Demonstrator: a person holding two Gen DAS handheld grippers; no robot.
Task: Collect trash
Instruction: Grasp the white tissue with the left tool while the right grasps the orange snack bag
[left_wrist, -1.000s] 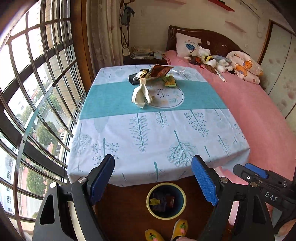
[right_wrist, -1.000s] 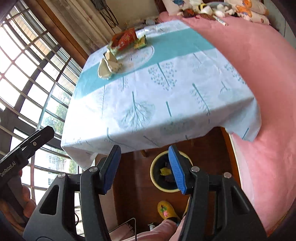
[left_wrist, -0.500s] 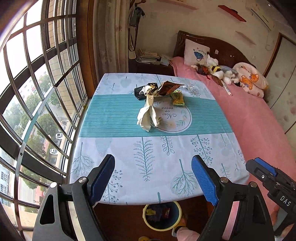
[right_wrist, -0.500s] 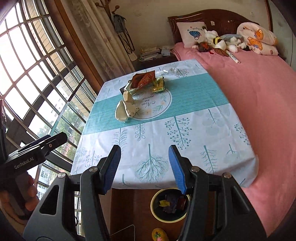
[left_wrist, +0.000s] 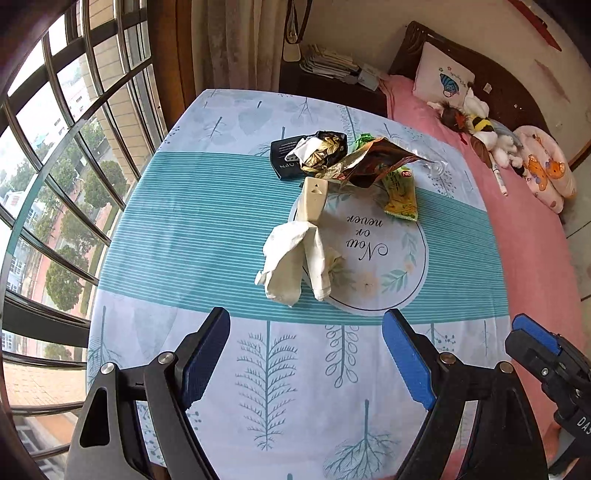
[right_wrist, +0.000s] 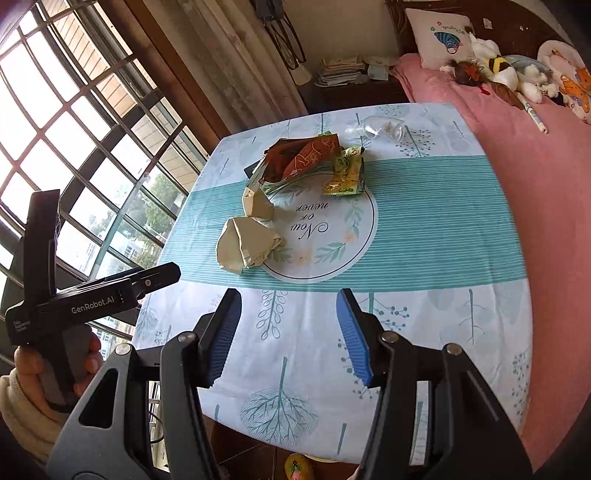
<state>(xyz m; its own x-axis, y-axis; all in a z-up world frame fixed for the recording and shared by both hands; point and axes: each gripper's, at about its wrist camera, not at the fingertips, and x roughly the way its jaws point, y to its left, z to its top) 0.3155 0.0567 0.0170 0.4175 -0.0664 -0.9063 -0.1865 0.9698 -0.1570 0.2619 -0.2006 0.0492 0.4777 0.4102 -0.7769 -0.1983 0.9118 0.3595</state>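
Both the left gripper (left_wrist: 306, 354) and right gripper (right_wrist: 288, 332) hang over the table (left_wrist: 207, 229) with jaws apart, holding nothing. The trash pile (left_wrist: 332, 192) lies mid-frame, above them

A desk (left_wrist: 229, 229) under a pale blue cloth printed with trees and a teal striped band stands just beside a bed (left_wrist: 532, 258) with a pink cover. On the bed, at the far end from the desk, a white pillow (left_wrist: 441, 79) leans against the dark headboard, with stuffed toys (left_wrist: 484, 133) near it. Left of the desk is a barred window (left_wrist: 55, 155). Beyond the desk hangs a curtain (left_wrist: 240, 40), with stacked papers (left_wrist: 328, 62) beside it.
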